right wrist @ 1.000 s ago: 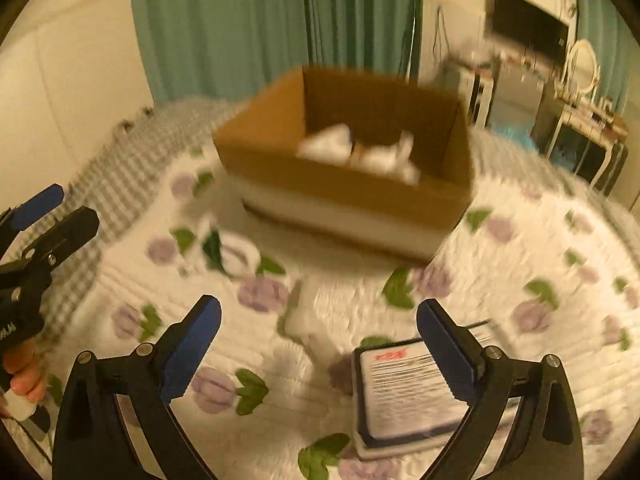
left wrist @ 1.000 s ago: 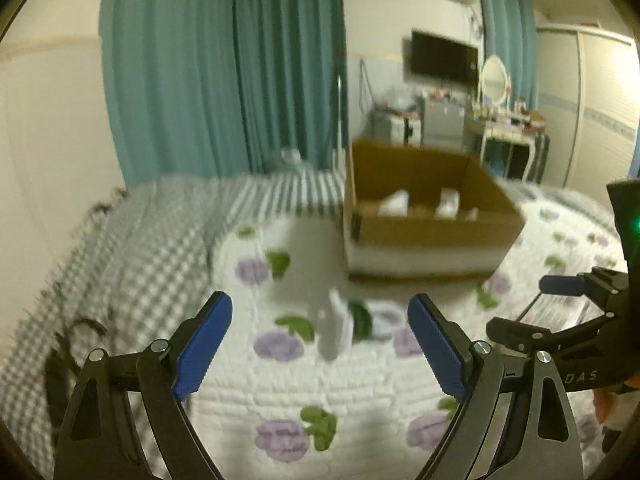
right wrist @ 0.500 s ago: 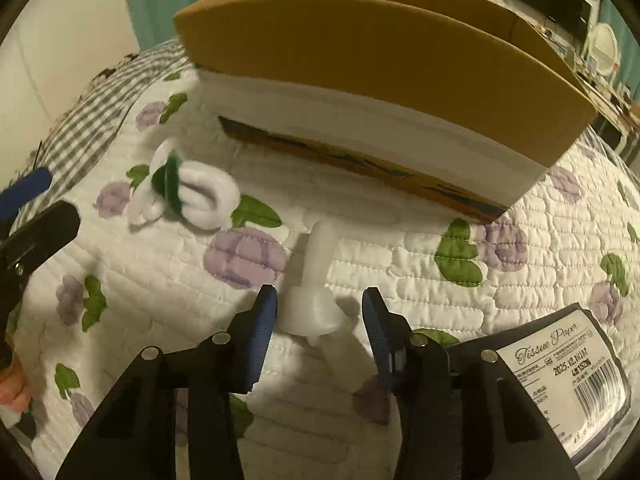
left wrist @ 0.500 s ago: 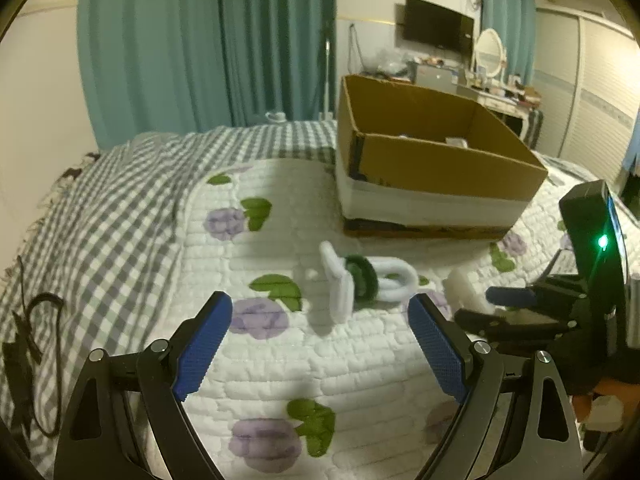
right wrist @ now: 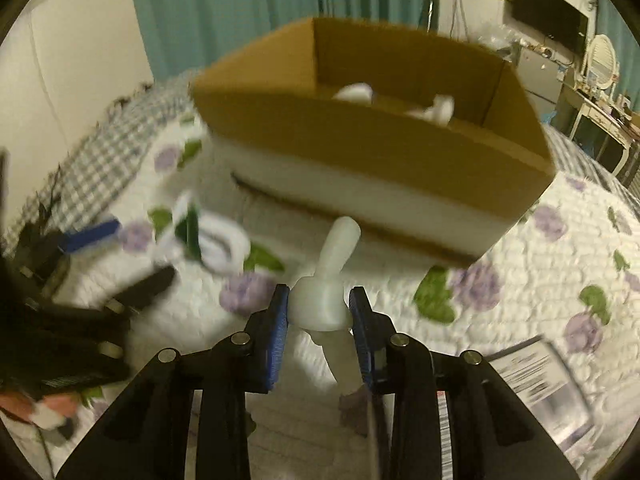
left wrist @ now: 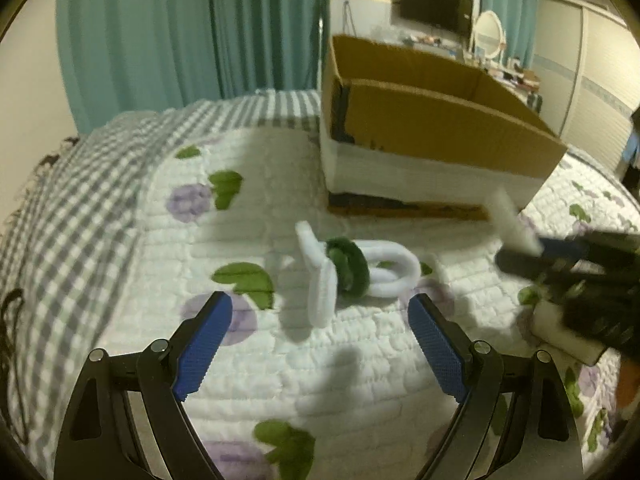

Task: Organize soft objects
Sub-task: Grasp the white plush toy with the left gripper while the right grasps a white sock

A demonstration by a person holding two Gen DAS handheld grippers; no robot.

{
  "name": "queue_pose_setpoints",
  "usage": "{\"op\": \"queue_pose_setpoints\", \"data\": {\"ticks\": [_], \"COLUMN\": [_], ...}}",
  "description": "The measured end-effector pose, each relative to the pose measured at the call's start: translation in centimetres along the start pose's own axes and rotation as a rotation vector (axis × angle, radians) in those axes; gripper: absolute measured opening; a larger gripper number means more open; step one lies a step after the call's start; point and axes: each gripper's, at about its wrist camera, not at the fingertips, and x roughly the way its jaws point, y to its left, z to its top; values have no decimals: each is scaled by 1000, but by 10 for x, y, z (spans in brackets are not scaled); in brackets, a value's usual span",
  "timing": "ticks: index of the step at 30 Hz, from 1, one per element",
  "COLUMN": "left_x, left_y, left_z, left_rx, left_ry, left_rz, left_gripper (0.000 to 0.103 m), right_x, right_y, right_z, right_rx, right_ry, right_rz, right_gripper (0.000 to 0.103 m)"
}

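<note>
My right gripper (right wrist: 319, 312) is shut on a soft white figure (right wrist: 326, 284) and holds it above the quilt, in front of the open cardboard box (right wrist: 360, 136). Other white soft items (right wrist: 434, 110) lie inside the box. In the left wrist view the right gripper (left wrist: 560, 252) shows blurred at the right with the white figure (left wrist: 514, 224) in it. My left gripper (left wrist: 320, 340) is open and empty, just short of a white and green looped soft toy (left wrist: 352, 268) lying on the quilt, also seen in the right wrist view (right wrist: 208, 236).
The bed has a white floral quilt (left wrist: 240, 360) over a grey checked blanket (left wrist: 80, 200). A tissue pack (right wrist: 536, 376) lies on the quilt at the right. Teal curtains (left wrist: 180, 40) hang behind; a dresser with a mirror (left wrist: 488, 36) stands at the back right.
My right gripper has closed fully on the white figure and lifted it off the quilt toward the box. My left gripper has moved closer to the looped toy, still open.
</note>
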Motion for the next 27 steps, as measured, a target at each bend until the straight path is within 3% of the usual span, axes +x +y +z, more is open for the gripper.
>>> {"op": "queue_pose_setpoints", "data": {"ticks": [14,20,27], "left_x": [41,34,23], "left_y": [-9,-13,-18], "left_z": [12,13,13], "left_rx": [-22,-2,26], "left_ry": [41,10,-29], "left_rz": [-42,-39,-35], "left_gripper": [89,52,44], "right_x": [32,39,37], "right_y": [-3,0,1], "right_z": [6,6,6], "right_rx": [24,23,18], "right_ry": [13,16,3], "right_rz": [-26,-38,-45], "right_gripper": [30,31,31]}}
